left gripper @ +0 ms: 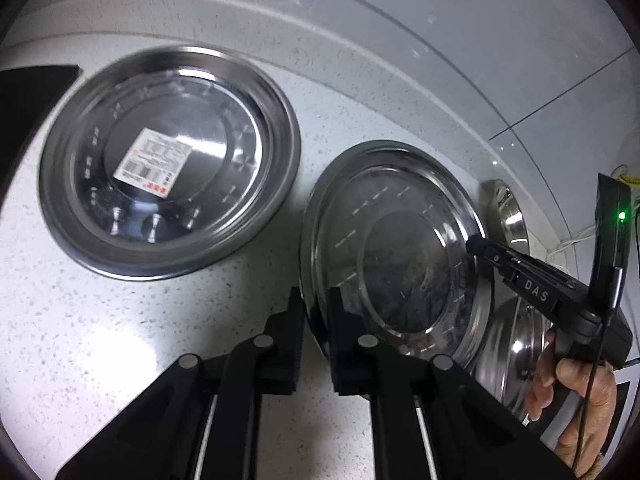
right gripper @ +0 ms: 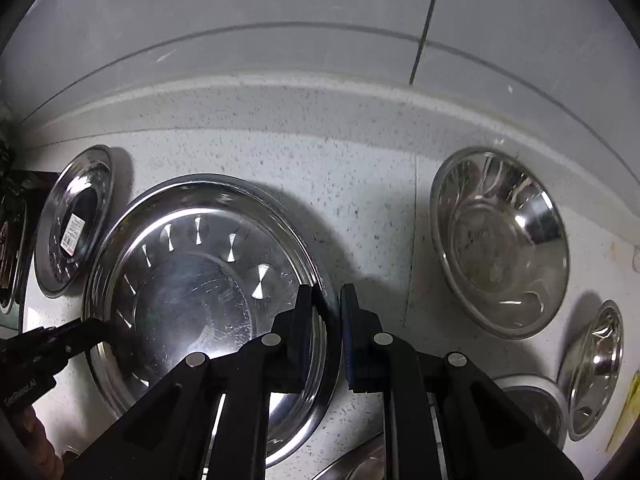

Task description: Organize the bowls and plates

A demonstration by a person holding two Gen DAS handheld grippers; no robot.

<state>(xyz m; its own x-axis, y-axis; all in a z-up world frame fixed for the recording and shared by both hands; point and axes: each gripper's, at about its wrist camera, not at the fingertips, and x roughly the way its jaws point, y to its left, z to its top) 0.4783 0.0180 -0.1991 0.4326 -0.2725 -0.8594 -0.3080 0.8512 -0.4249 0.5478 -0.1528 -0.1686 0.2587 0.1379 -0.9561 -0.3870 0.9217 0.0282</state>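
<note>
The left gripper (left gripper: 316, 320) pinches the near rim of a steel plate (left gripper: 400, 248) at six o'clock on the speckled counter (left gripper: 120, 340), and the right gripper (right gripper: 326, 320) grips the same plate's (right gripper: 192, 304) rim at four o'clock. Farther off, a labelled plate (left gripper: 168, 160) lies at ten o'clock, and a bowl (right gripper: 500, 244) sits at two o'clock near the wall (right gripper: 280, 12).
</note>
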